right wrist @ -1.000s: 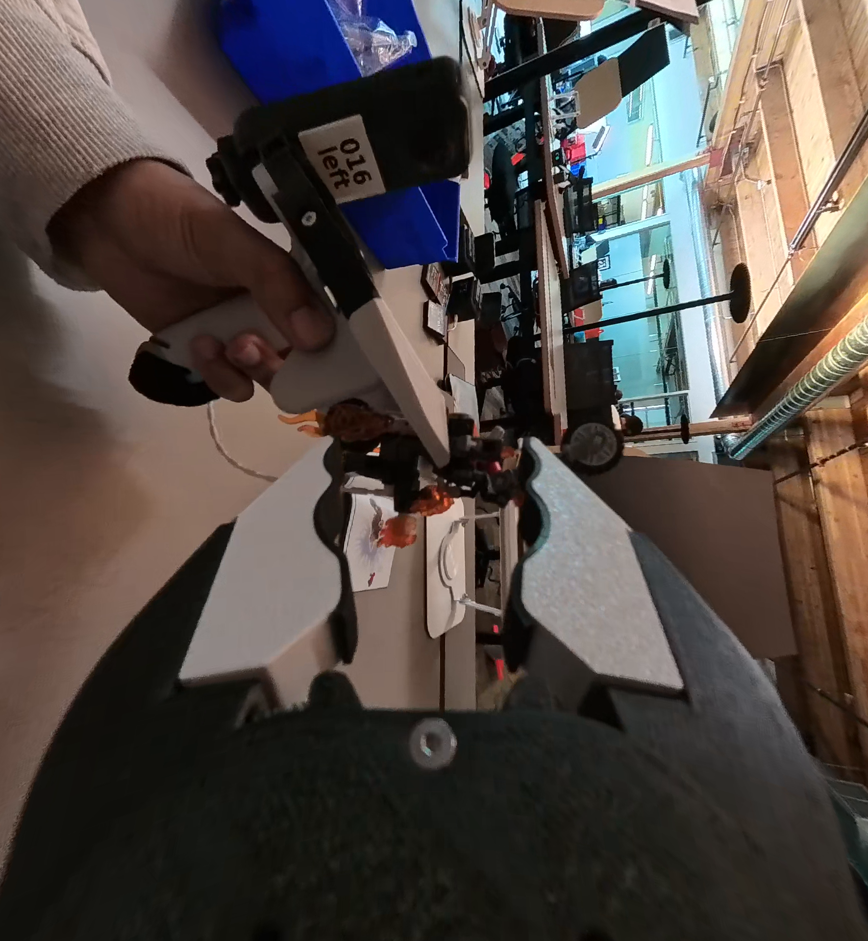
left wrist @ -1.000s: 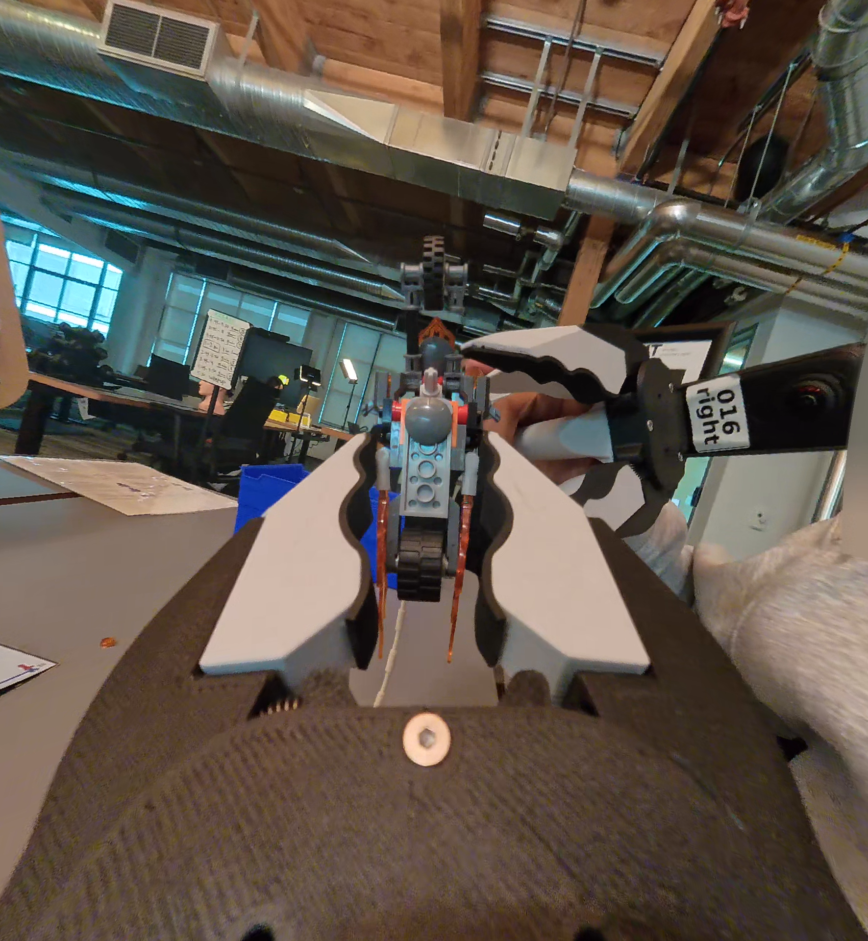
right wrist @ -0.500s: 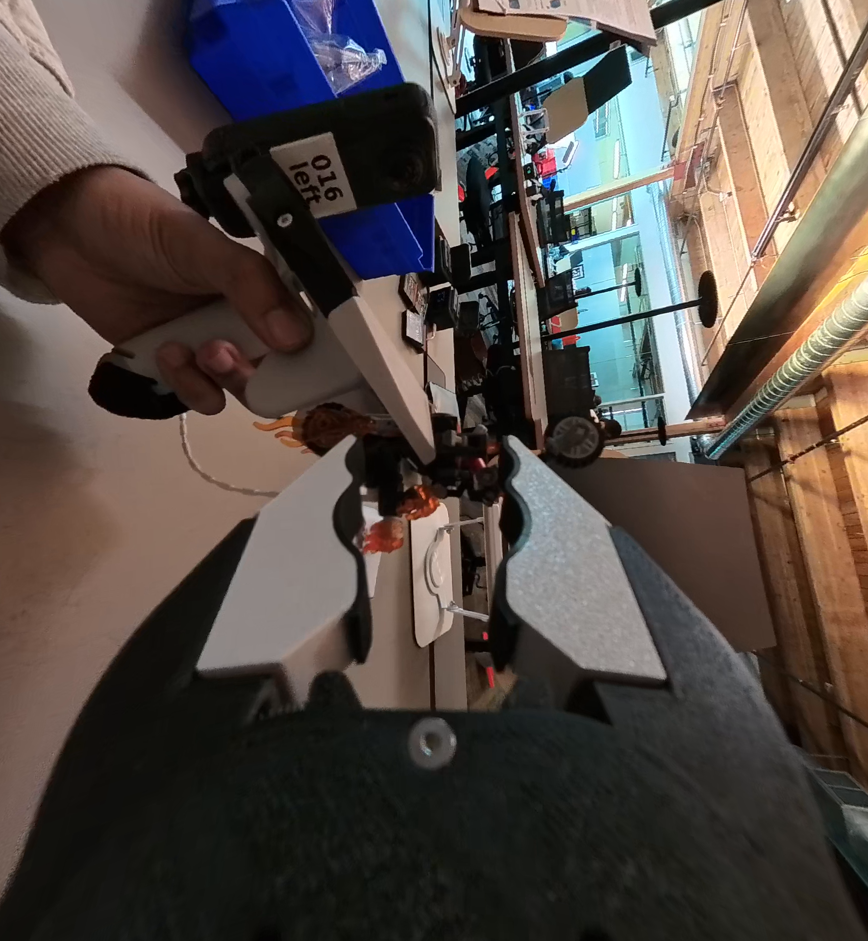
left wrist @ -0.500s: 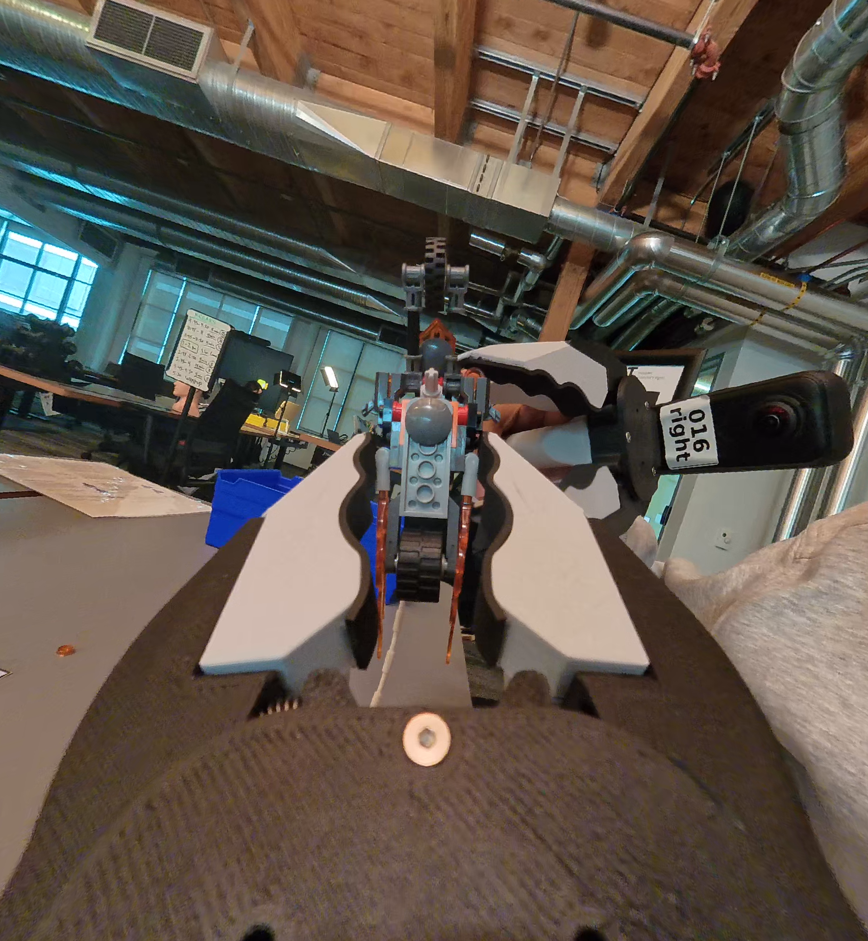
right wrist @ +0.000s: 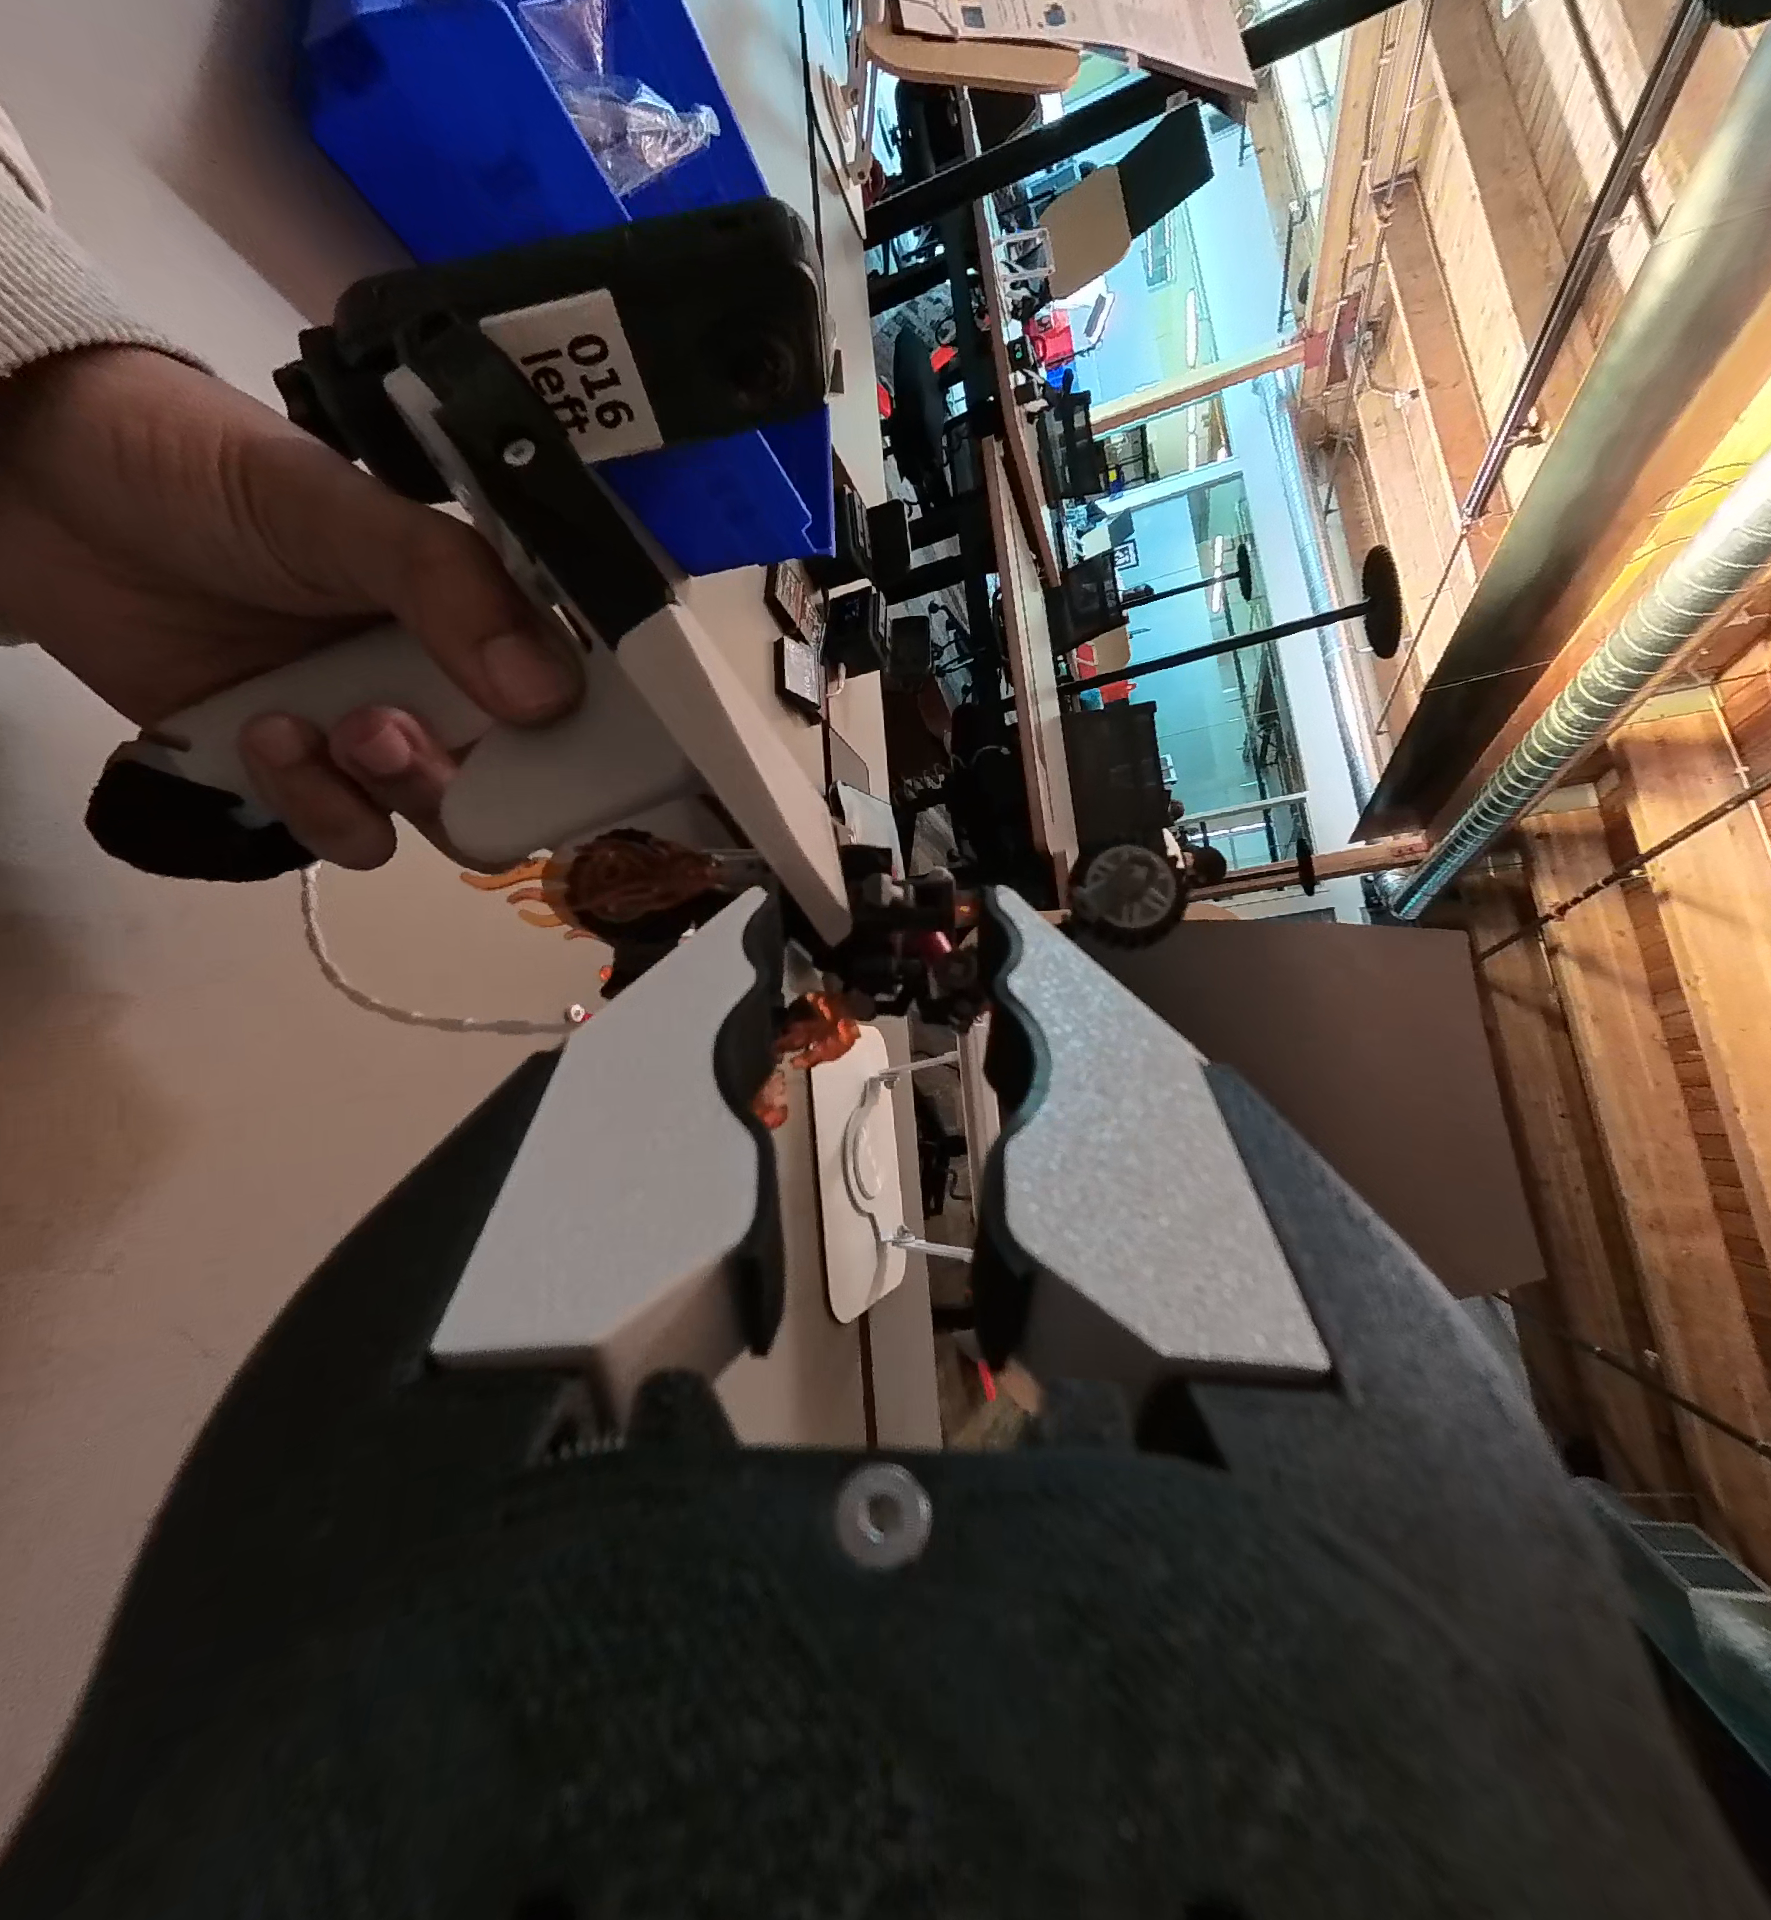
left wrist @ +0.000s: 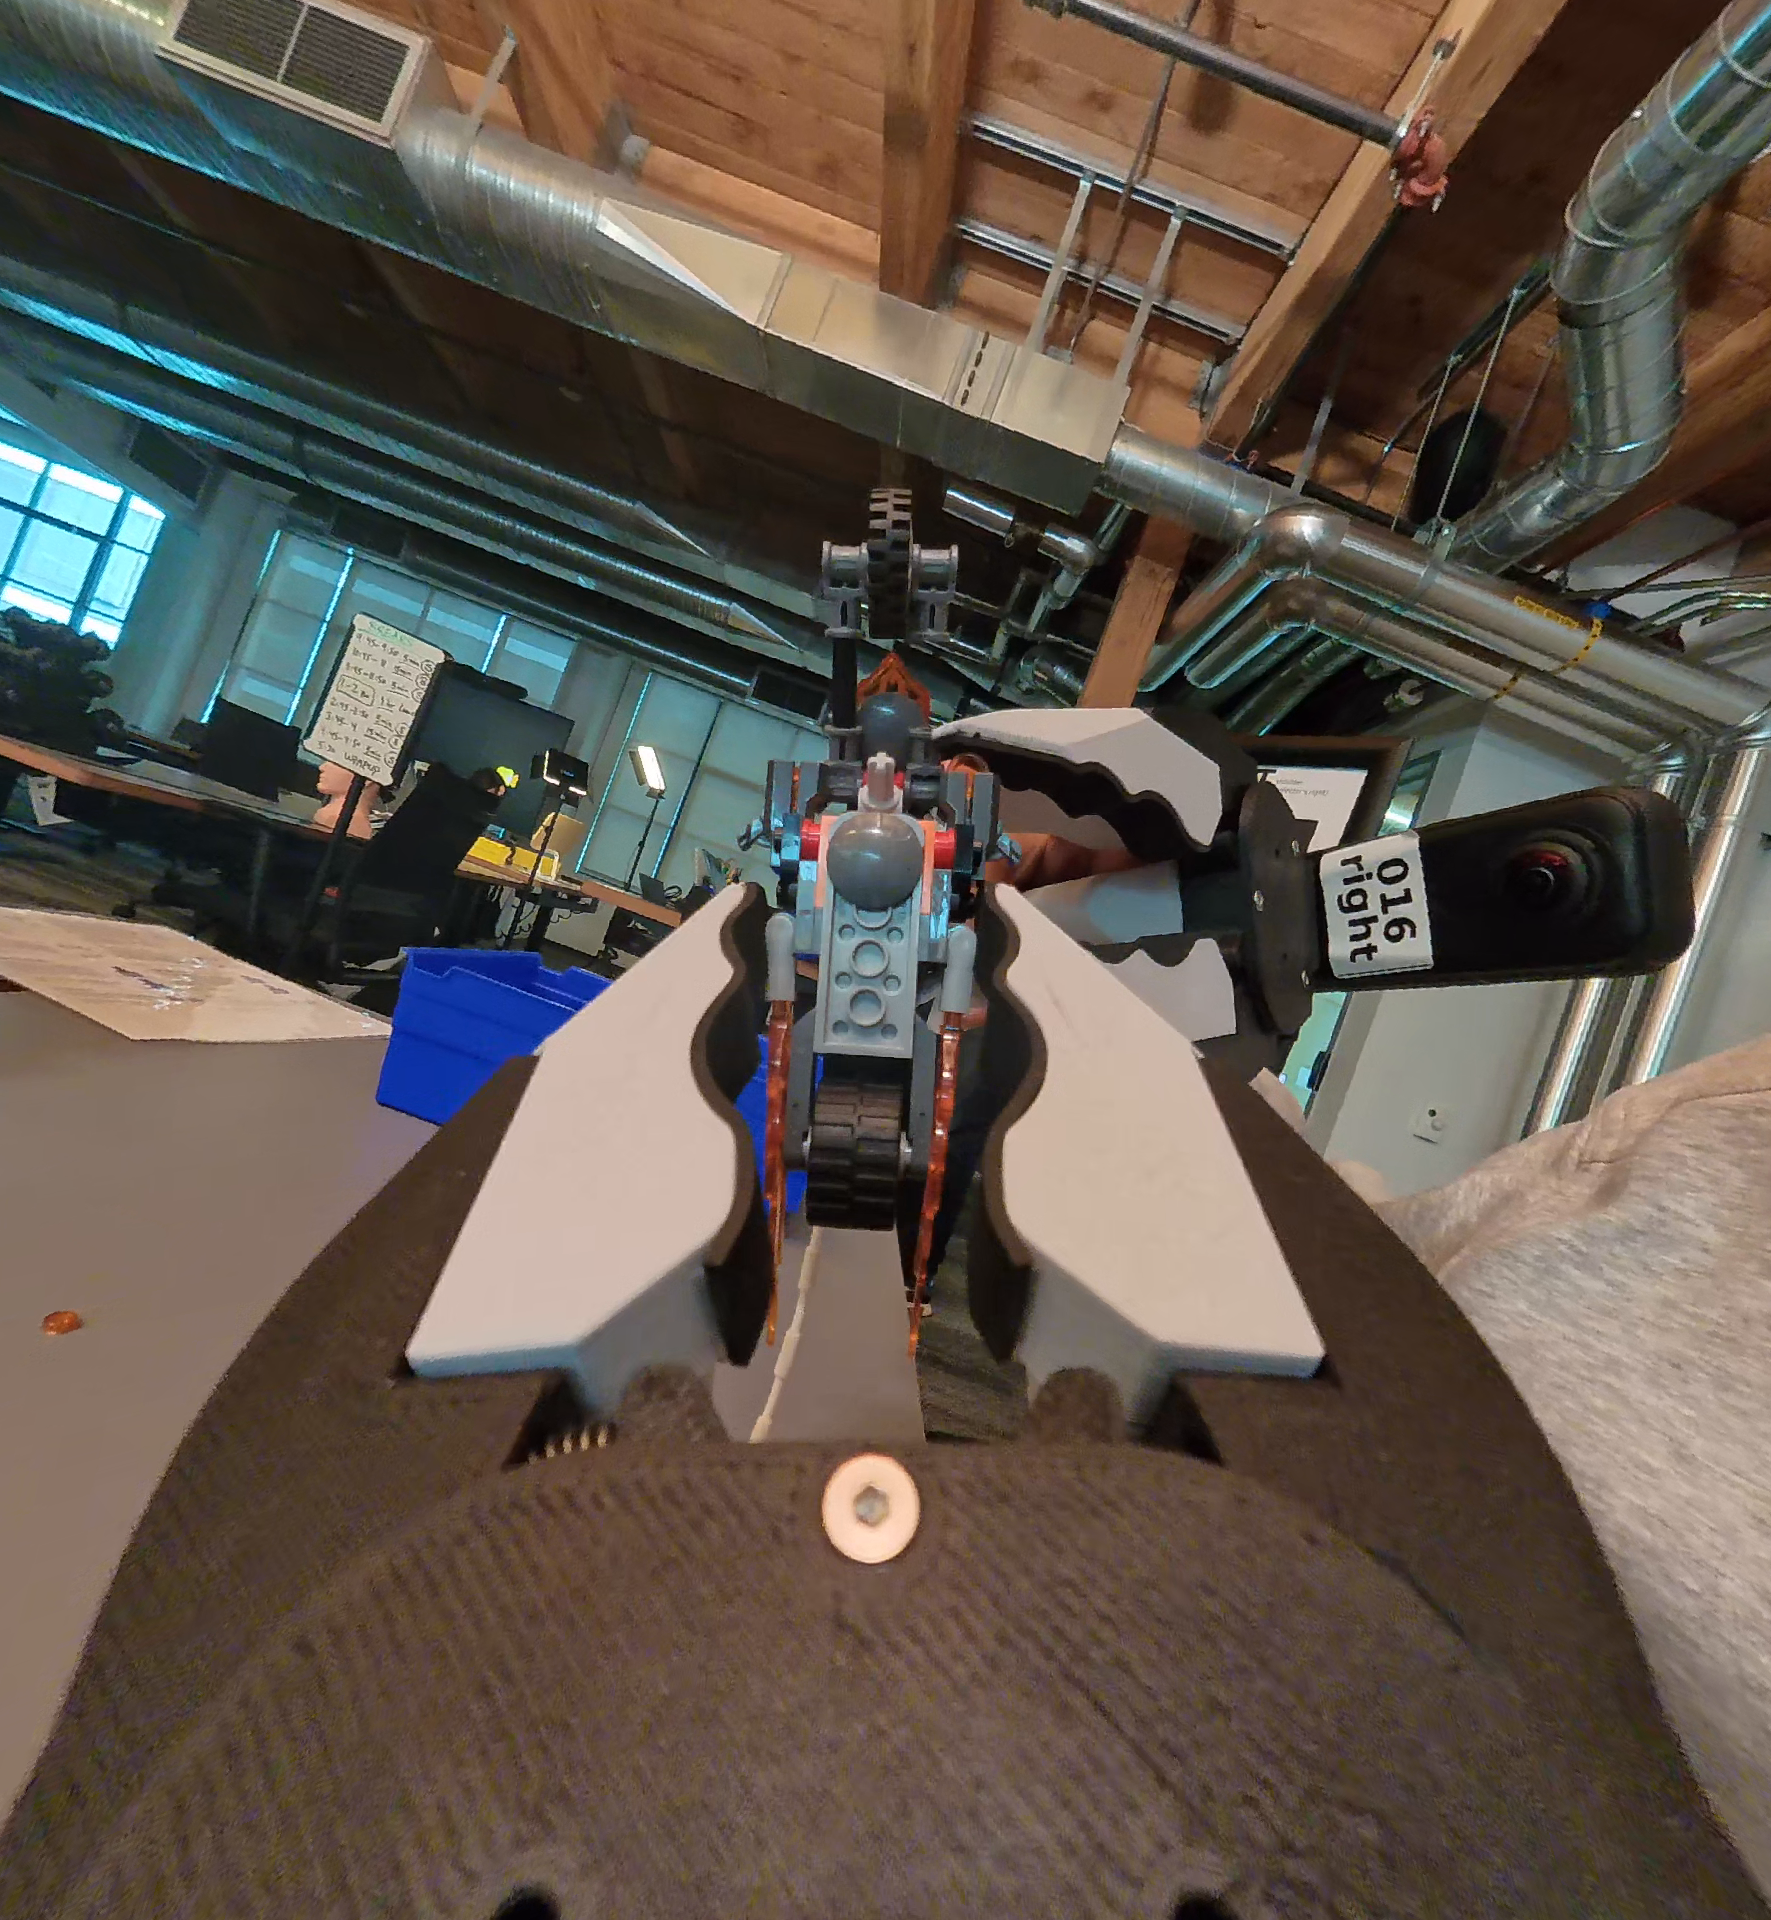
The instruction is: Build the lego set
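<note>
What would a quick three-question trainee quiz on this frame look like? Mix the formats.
1. True or false: the left gripper is shut on the lego motorcycle.
2. Multiple choice: the bin on the table behind the motorcycle is A) red, B) blue, C) green.
3. Short answer: in the left wrist view, what loose item lies on the table at the far left?

Key: 1 true, its fingers clamp the body from both sides. 2 B. 3 a small orange piece.
</note>
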`<control>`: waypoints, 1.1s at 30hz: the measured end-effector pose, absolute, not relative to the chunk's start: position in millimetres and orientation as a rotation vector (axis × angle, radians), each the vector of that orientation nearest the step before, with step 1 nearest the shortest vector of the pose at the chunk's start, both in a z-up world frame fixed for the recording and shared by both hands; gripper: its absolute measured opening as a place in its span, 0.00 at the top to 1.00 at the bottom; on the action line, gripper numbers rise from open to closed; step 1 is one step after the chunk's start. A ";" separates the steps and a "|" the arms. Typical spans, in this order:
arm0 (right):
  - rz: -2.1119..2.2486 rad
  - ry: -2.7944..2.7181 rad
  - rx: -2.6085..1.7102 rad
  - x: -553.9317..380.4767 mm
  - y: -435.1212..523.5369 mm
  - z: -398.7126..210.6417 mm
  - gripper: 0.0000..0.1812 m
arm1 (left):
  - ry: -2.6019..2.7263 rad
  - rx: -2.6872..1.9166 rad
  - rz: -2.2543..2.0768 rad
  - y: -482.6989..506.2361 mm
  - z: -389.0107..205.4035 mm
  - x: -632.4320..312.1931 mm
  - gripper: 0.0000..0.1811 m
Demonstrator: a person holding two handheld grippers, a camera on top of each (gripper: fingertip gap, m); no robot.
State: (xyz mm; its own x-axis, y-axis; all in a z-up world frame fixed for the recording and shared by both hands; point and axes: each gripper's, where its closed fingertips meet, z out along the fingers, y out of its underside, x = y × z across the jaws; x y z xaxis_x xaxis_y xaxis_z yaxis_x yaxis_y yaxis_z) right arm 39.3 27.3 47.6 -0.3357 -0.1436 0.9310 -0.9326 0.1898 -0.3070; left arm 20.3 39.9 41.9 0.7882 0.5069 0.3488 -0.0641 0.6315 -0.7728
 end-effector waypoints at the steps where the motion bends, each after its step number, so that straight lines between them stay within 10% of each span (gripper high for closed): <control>1: 1.231 -1.657 1.033 39.2 27.3 47.9 0.81 | -0.588 -0.829 0.348 40.0 42.3 20.5 0.80; 33: 1.623 -1.731 0.799 44.7 44.6 76.2 0.74 | -0.575 -0.803 0.363 29.7 44.4 23.3 0.80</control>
